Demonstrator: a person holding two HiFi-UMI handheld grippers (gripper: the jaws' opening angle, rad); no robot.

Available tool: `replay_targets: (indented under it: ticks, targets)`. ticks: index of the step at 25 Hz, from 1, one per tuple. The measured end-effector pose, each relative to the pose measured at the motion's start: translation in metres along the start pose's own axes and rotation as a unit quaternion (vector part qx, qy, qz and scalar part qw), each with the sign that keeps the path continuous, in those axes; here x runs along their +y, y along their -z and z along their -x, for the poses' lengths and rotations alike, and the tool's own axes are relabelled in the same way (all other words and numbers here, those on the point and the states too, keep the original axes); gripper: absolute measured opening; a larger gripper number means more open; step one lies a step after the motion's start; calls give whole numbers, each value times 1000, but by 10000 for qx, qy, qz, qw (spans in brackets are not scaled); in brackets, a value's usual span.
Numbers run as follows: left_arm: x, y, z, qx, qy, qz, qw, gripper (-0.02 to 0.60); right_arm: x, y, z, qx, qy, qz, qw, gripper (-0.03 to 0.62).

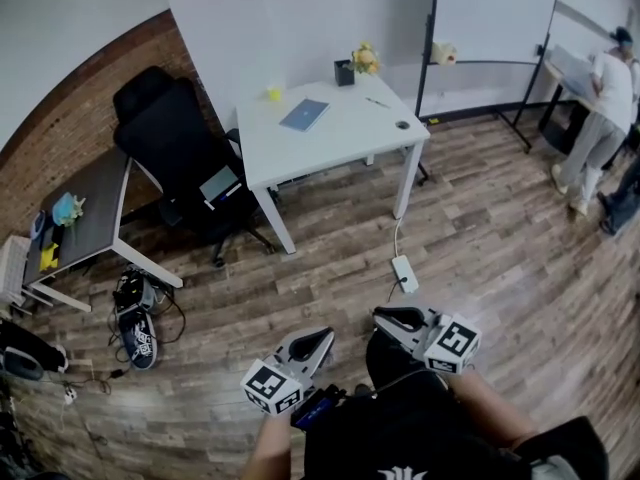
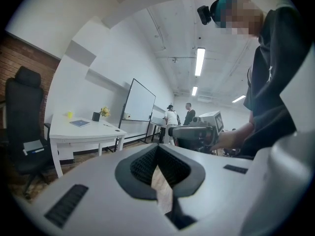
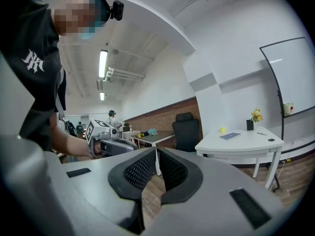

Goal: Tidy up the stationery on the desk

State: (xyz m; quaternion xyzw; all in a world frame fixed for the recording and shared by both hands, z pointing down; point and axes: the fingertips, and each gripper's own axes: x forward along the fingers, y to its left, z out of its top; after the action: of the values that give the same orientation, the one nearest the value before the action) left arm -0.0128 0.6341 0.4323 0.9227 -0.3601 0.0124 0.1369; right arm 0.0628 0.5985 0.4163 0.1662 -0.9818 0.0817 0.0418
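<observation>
Across the room stands the white desk (image 1: 340, 143). On it lie a blue notebook (image 1: 304, 114), a small yellow object (image 1: 273, 93), a black cup with flowers (image 1: 345, 71), a pen (image 1: 377, 102) and a small dark round thing (image 1: 402, 124). My left gripper (image 1: 322, 336) and right gripper (image 1: 385, 315) hang low in front of my body, over the wooden floor and far from the desk. Both are shut with nothing between the pads. The left gripper view shows its gripper (image 2: 157, 151) and the desk (image 2: 83, 132). The right gripper view shows its gripper (image 3: 158, 154) and the notebook (image 3: 230, 136).
A black office chair (image 1: 175, 148) stands left of the desk. A grey side table (image 1: 85, 208) with small toys is further left, with shoes and cables (image 1: 135, 333) on the floor beside it. A power strip (image 1: 405, 273) lies ahead. A whiteboard (image 1: 495, 13) and a person (image 1: 600, 108) are at the back right.
</observation>
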Motion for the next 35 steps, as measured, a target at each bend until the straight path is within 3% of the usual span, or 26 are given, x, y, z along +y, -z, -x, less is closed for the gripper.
replay_targets:
  ticks: [7,17,28,35]
  targets:
    - [45,-20,-33,195,-64,-94,9997,-3,-56,-12,-30,-24,-53,-21,10000,46]
    - [139,-59,-95,385,-436,-131,9982,-3,-173,-42,-84,-82,-347,-72,9993,46]
    - [247,-118,-180,343,-812,-307,9956,-3,-311,-79,-140,-136,-730,182,9971,46]
    - [290,-136,-217,296,-940,-271,9948,-3,-362,-81,-166,-61,-725,-31,9973,46]
